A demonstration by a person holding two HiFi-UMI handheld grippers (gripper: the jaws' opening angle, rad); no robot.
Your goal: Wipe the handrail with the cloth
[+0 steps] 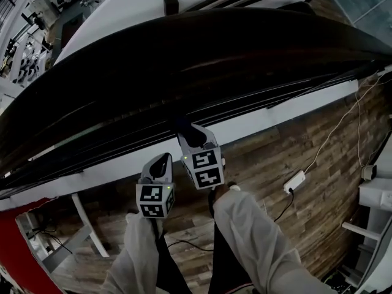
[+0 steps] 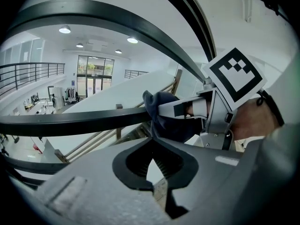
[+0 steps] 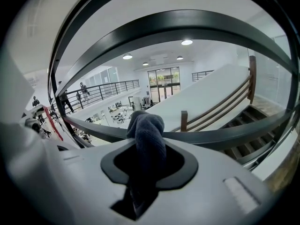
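Left gripper [image 1: 160,164] is held back just beside the right one, jaws closed on nothing; it is judged to be kept clear as a spare. Right gripper [image 1: 195,136] is clamped on the cloth [image 3: 146,128], which is bunched beyond the jaw tips so fabric, not jaw, meets metal. The wad is set against the rail [image 3: 225,136], apparently touching it, mid-span. Wiping is judged to be under way; how much is done cannot be told. Stairs [image 3: 262,114] are seen beyond, well below.
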